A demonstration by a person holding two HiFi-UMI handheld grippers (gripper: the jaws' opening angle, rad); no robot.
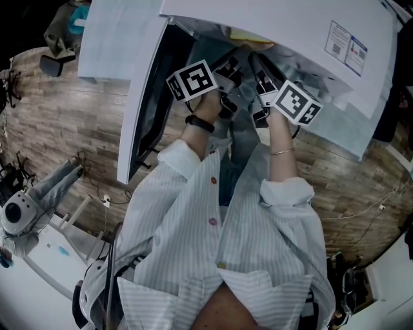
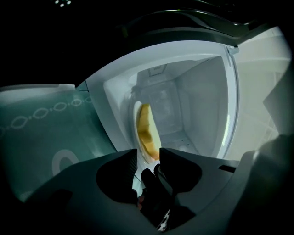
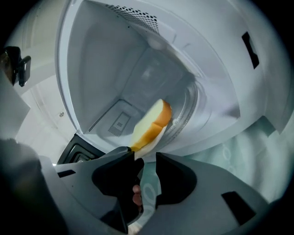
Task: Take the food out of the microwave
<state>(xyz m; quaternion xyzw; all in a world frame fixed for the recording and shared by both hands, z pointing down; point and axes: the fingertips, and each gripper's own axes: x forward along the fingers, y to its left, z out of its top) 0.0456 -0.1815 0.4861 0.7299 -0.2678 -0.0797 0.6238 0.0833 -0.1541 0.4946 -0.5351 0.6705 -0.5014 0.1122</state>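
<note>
wood-plank floor (image 1: 58, 122) around the microwave (image 1: 271, 19); left gripper (image 2: 148, 156) and right gripper (image 3: 149, 158) gape, empty.

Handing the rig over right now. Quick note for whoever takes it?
Left gripper: open, empty, jaws at the plate rim.
Right gripper: open, empty, also at the plate's edge.
Bread slice lies on the plate inside the microwave; door open.
Done: door open, both grippers at the cavity.
Left: grip the plate and bring it out with the bread.
</note>
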